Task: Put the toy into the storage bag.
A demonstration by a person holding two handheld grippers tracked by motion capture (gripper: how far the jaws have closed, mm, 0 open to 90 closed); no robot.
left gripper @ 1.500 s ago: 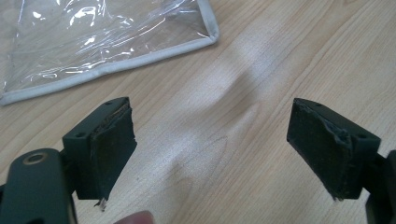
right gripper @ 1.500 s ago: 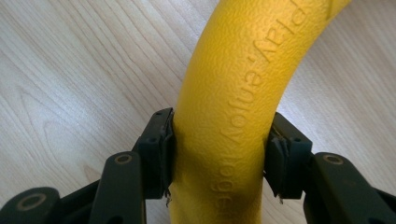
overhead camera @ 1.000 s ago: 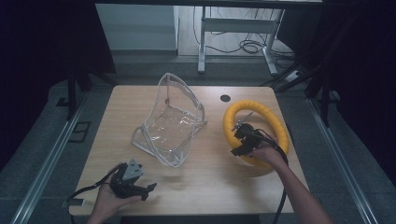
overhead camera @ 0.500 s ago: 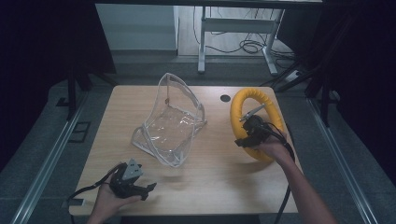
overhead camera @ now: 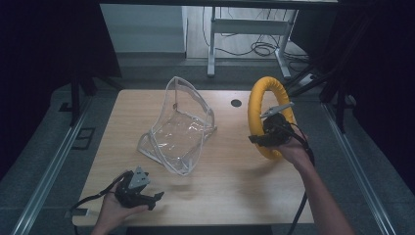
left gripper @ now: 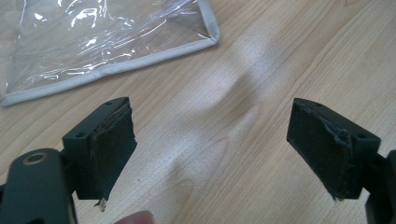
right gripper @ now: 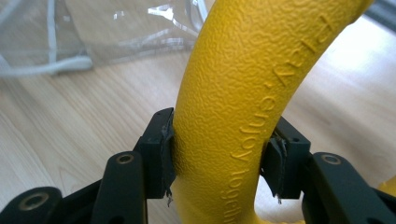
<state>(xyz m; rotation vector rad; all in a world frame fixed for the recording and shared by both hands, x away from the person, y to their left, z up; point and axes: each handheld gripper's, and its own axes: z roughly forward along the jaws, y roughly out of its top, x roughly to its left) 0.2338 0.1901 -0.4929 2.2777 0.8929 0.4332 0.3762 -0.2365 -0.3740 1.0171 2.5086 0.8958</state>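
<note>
Two grippers were at a wooden table point(overhead camera: 230, 191). The right gripper point(overhead camera: 266, 137) was clamped tight on a yellow ring point(overhead camera: 255, 105), with one jaw pressed on each side of the tube, as the right gripper view showed up close point(right gripper: 233, 116). The ring stood up on its edge near the right side of the table, close to that edge. A second before, it lay much flatter on the wood; it had been tipped up since then. A clear plastic bag point(overhead camera: 178, 129) sat in the middle of the table, well apart from the ring, with bare wood between them. The left gripper point(overhead camera: 147, 198) rested near the front left corner, jaws spread wide and holding nothing. It had not moved. Bare wood lay under its jaws, and the bag's grey corner point(left gripper: 205, 37) was just ahead.
</note>
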